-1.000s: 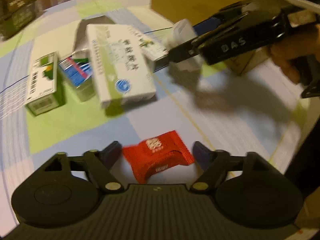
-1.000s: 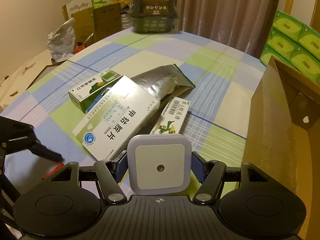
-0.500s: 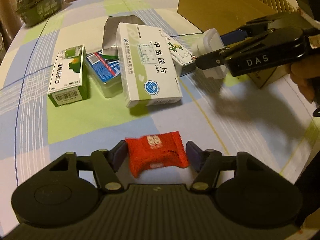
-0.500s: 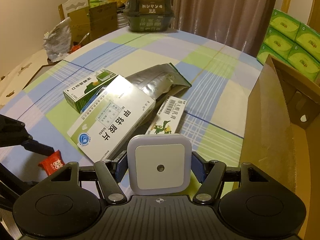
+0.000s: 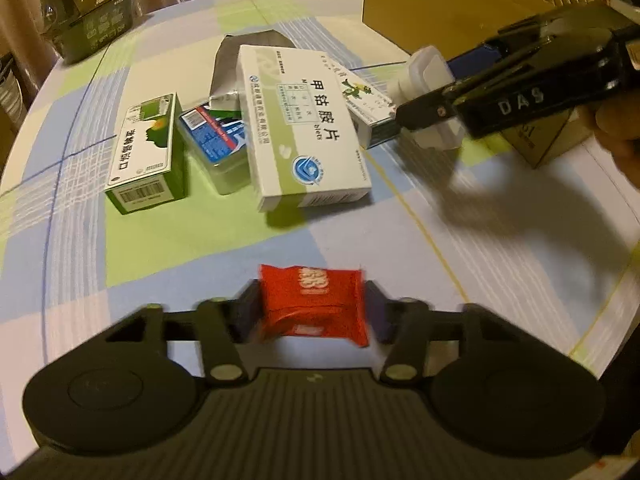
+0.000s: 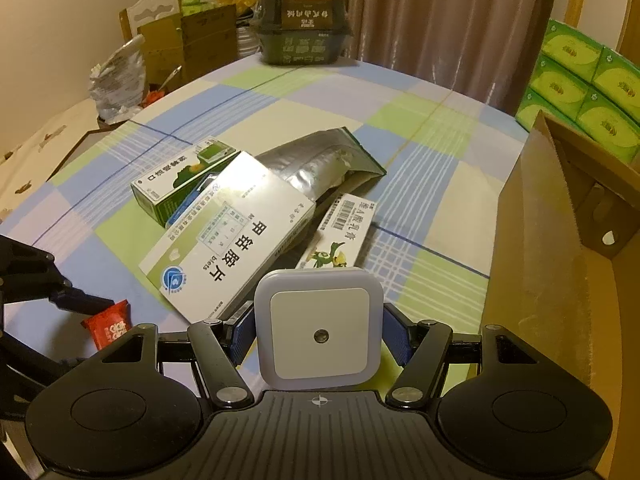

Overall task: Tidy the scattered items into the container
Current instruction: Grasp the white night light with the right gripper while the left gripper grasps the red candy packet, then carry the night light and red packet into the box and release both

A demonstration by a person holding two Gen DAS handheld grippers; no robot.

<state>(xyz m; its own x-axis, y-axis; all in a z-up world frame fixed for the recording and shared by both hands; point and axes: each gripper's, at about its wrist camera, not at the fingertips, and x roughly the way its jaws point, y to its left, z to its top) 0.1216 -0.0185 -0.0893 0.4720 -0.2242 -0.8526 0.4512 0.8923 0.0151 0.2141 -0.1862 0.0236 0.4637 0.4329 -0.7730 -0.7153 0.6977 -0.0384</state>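
My left gripper [image 5: 312, 306] is low over the checked tablecloth, its jaws closing on a red candy packet [image 5: 314, 292], and both pads touch the packet's sides. The packet [image 6: 110, 326] also shows at the left of the right wrist view, beside a left fingertip [image 6: 80, 303]. My right gripper [image 6: 319, 332] is shut on a white square night light [image 6: 319, 330], held above the table. An open cardboard box [image 6: 536, 260] stands just to its right. A large white and green medicine box [image 5: 300, 120], a green box [image 5: 146, 148], a blue pack [image 5: 212, 140], a silver pouch [image 6: 316, 160] and a small dragon-print box [image 6: 340, 232] lie in a heap.
A dark green carton [image 6: 300, 28] sits at the table's far edge. Green tissue packs [image 6: 580, 80] are stacked behind the cardboard box. A crumpled bag [image 6: 116, 80] and brown boxes stand beyond the left edge. A person's hand [image 5: 616, 136] holds the right gripper.
The left jaws have narrowed from wide apart to touching the red candy packet's sides. The right gripper has kept still with the night light in it.
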